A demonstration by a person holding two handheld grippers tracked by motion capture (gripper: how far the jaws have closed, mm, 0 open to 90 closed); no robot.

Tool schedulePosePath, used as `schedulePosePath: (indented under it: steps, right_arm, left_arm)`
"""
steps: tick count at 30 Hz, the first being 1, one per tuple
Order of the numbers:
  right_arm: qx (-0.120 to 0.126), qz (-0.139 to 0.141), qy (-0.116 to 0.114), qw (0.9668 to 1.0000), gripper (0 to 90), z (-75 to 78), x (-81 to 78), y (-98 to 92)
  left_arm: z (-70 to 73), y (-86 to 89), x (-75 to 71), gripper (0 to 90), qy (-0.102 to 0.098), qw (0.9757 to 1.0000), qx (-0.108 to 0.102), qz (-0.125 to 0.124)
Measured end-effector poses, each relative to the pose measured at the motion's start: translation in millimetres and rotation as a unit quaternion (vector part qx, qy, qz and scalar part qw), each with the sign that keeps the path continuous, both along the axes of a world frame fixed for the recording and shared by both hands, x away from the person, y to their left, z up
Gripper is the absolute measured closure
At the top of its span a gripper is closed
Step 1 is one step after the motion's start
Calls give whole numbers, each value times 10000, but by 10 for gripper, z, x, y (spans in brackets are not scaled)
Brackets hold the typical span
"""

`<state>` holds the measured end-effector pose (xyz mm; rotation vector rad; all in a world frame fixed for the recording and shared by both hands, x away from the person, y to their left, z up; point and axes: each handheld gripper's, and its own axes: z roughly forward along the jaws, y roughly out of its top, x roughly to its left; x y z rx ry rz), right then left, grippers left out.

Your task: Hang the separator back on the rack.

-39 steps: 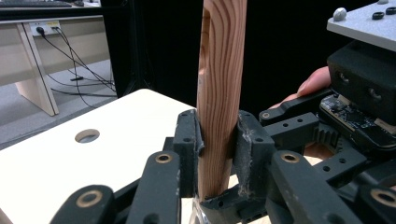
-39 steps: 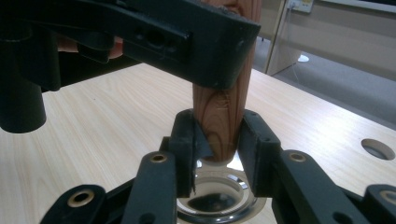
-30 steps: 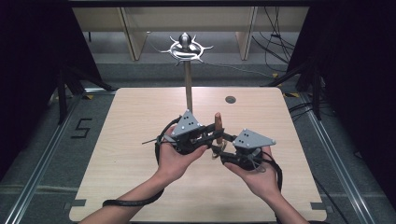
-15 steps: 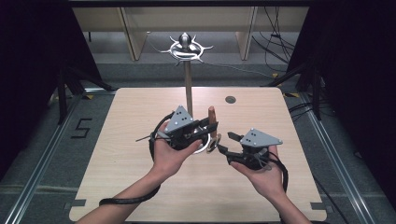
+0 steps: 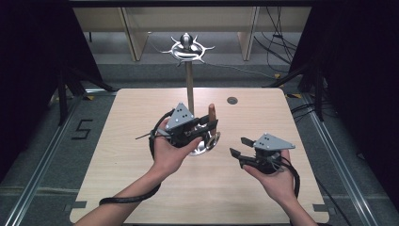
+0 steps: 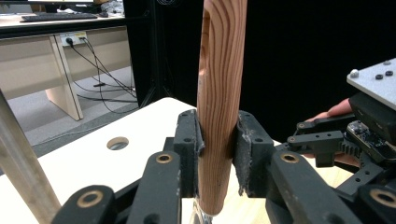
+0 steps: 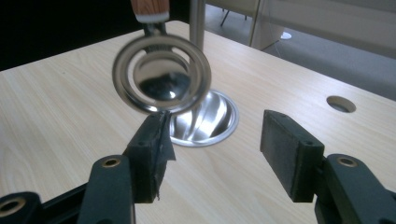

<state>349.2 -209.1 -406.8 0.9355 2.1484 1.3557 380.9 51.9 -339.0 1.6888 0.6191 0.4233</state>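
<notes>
Clamping the wooden handle (image 6: 219, 93) upright, left gripper (image 6: 218, 154) holds the utensil above the table (image 5: 117, 141) by the stand base (image 7: 210, 121) (metal ring end (image 7: 161, 79) hanging down). Right gripper (image 7: 215, 144) wide, empty.

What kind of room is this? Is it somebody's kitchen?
Probably not a kitchen: it looks like a lab or office set up for recording. The light wooden table stands between black curtains, loose black cables trail over the grey floor, and a pale desk with a keyboard stands behind.
</notes>
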Motion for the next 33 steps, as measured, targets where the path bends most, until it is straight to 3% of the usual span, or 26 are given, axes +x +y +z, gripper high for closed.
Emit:
schedulePosePath:
  steps: [3, 5, 8, 10, 12, 13, 14, 18, 19, 20, 24, 26, 28, 29, 32, 33]
  right_arm:
    - [-96, -32, -30, 9999, 433, -28, 22, -76]
    - [-24, -143, 133, 9998, 433, -53, 3, -99]
    - [24, -204, 112, 9997, 433, -92, 3, -125]
    - [-74, -141, 146, 9998, 432, -97, 14, -164]
    - [21, -169, 253, 9995, 433, -127, 9, -177]
    - [25, -189, 157, 9997, 433, -147, 17, -199]
    - [123, -291, 342, 9989, 433, -160, -9, -190]
    - [-44, -225, 158, 9996, 433, -174, 27, -234]
    - [86, -326, 448, 9984, 433, -170, -11, -215]
    - [43, -321, 316, 9990, 433, -174, 2, -225]
    - [21, -306, 248, 9992, 433, -189, 14, -229]
    - [31, -285, 415, 9987, 432, -185, 0, -223]
    - [-1, -229, 306, 9993, 432, -191, 19, -230]
    - [15, -233, 391, 9990, 432, -189, 12, -227]
    - [-23, -238, 365, 9990, 431, -189, 15, -234]
    - [50, -238, 268, 9993, 431, -202, 28, -228]
  left_arm:
    - [7, -2, 13, 717, -7, 10000, 23, 17]
    - [16, -3, 24, 717, 26, 10000, 14, 30]
    - [30, -3, 37, 717, 41, 10000, 13, 26]
    - [47, 1, 46, 717, 34, 10000, 30, 41]
    - [68, 13, 55, 717, 19, 10000, 39, 59]
    - [78, 23, 64, 717, 0, 10000, 54, 53]
    - [85, 26, 65, 717, 31, 10000, 22, 69]
    - [119, 41, 85, 718, 93, 9998, -4, 173]
    - [134, 60, 113, 717, -85, 9998, 149, 119]
    - [150, 70, 129, 717, -191, 9995, 247, 105]
    - [186, 66, 147, 717, -241, 9992, 283, 127]
    - [198, 60, 145, 717, -195, 9994, 245, 167]
    - [214, 56, 153, 718, -218, 9993, 240, 172]
    - [223, 54, 157, 717, -229, 9993, 247, 180]
    - [253, 42, 163, 717, -255, 9991, 249, 230]
    - [260, 41, 162, 717, -242, 9991, 240, 242]
